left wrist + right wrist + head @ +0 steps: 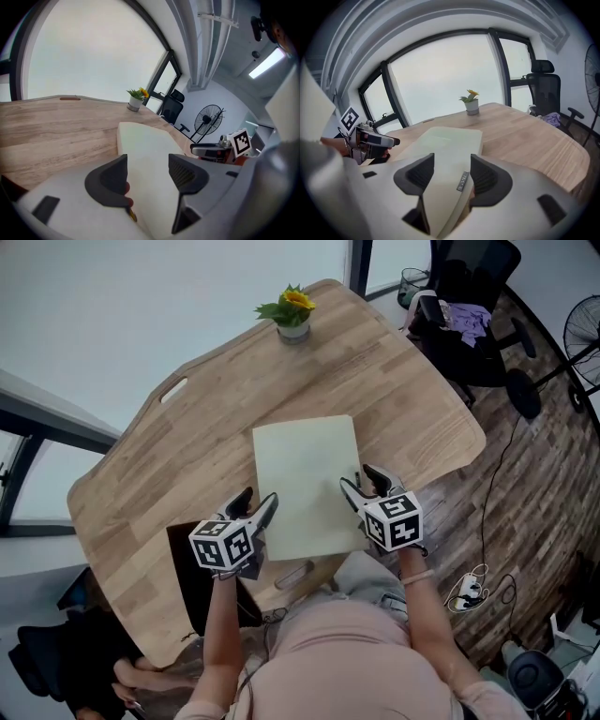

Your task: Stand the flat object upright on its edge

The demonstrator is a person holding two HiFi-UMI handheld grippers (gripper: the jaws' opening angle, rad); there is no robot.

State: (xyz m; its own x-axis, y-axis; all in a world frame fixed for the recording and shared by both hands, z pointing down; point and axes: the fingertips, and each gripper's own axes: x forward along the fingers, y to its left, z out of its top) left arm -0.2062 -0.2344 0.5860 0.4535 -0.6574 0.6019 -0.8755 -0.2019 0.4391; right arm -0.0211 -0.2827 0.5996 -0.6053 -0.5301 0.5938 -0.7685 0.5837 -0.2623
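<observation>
Nothing is stood up yet: the pale green flat rectangular pad (305, 484) lies flat on the light wooden tabletop (187, 456). It stretches ahead of the left hand-held gripper (260, 500) and the right hand-held gripper (362, 479), its near side edges between their jaws, which stand apart without pressing. Bare wood ahead gives room; the tabletop's near edge sits just behind both.

Head view steeply down; gripper views low, close; share board (305, 484).

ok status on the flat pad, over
Left hand-held gripper, right hand-held gripper open, astride near corners. Pad flat on table, not upright. Nothing blocking.
</observation>
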